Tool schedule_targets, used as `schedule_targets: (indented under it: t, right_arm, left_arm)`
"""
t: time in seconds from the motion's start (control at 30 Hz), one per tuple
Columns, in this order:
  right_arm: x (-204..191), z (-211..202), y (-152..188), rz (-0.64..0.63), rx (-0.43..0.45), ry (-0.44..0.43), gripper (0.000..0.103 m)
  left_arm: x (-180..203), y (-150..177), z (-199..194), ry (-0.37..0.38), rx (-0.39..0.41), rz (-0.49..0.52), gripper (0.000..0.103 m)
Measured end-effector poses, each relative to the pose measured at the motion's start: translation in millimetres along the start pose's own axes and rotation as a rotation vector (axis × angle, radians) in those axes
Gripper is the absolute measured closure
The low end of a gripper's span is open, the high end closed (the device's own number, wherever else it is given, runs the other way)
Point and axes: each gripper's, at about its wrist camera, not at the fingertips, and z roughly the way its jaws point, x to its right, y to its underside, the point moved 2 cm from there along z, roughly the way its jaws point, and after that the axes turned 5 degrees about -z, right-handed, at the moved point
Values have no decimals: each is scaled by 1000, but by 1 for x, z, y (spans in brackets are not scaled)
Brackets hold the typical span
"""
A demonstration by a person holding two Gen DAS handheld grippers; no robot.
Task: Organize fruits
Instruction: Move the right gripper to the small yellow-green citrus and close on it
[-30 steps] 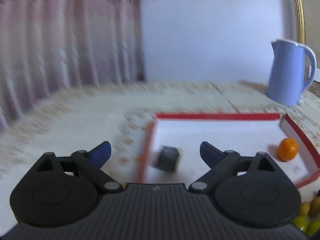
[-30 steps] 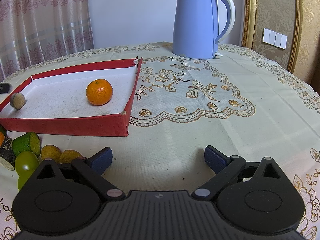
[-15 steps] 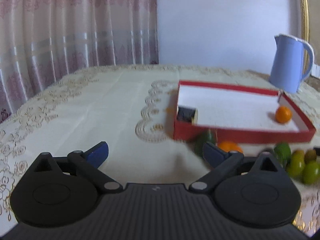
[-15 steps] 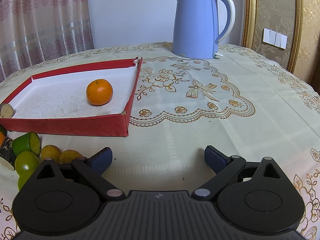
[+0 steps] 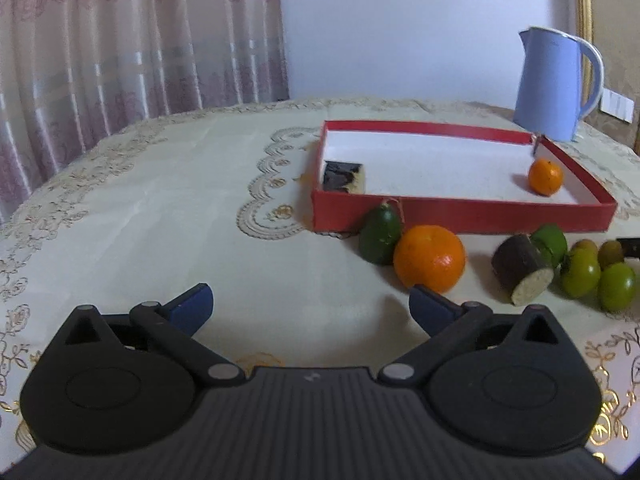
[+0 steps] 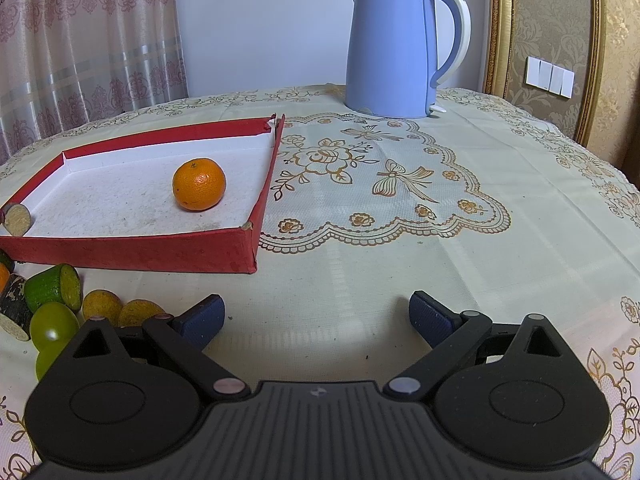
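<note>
A red tray [image 5: 460,216] with a white floor holds a small orange [image 5: 545,176] and a dark cut piece [image 5: 344,176] in its near left corner. In front of it on the cloth lie a larger orange [image 5: 429,258], a green fruit [image 5: 380,236], a dark cut stub [image 5: 520,272] and small green fruits [image 5: 580,272]. My left gripper [image 5: 312,304] hovers just short of the larger orange, its jaws opening with nothing between them. My right gripper [image 6: 316,316] stands open and empty to the right of the tray [image 6: 140,254], with the loose fruits [image 6: 54,286] at its left.
A blue kettle [image 6: 390,48] stands behind the tray at the back of the round table. The cream lace cloth [image 6: 400,220] stretches bare to the right of the tray. Curtains hang behind on the left, and a gilt frame and wall switches on the right.
The left gripper has drawn back from over the tray and sunk, so the loose fruits now show. The dark piece has settled in the tray's corner. The right gripper has not moved.
</note>
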Motion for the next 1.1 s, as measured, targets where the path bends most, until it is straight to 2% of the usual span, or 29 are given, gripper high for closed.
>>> schedule_targets:
  t: [0.2, 0.4, 0.57, 0.7, 0.8, 0.87, 0.9, 1.1]
  right_arm:
    - [2, -1, 0, 17, 12, -16, 4]
    - [11, -17, 4, 76, 51, -141, 4]
    - [-4, -36, -2, 17, 100, -197, 4]
    - [-23, -39, -2, -64, 113, -191, 5]
    - [-33, -38, 0, -116, 114, -181, 13]
    - [-35, -37, -1, -114, 105, -198, 25]
    - [-36, -36, -1, -115, 99, -201, 28]
    - [-45, -32, -1, -144, 89, -234, 40]
  left_arm:
    - [7, 2, 2, -2, -13, 55, 0]
    - [3, 1, 5, 14, -28, 33, 0]
    - [-1, 1, 7, 33, -42, 4, 0]
    - [-2, 0, 8, 37, -46, -4, 0]
    - [-2, 0, 8, 38, -46, -4, 0]
    - [-3, 0, 8, 39, -47, -7, 0]
    - [-3, 0, 8, 39, -47, -7, 0]
    - [-3, 0, 8, 40, -47, -8, 0]
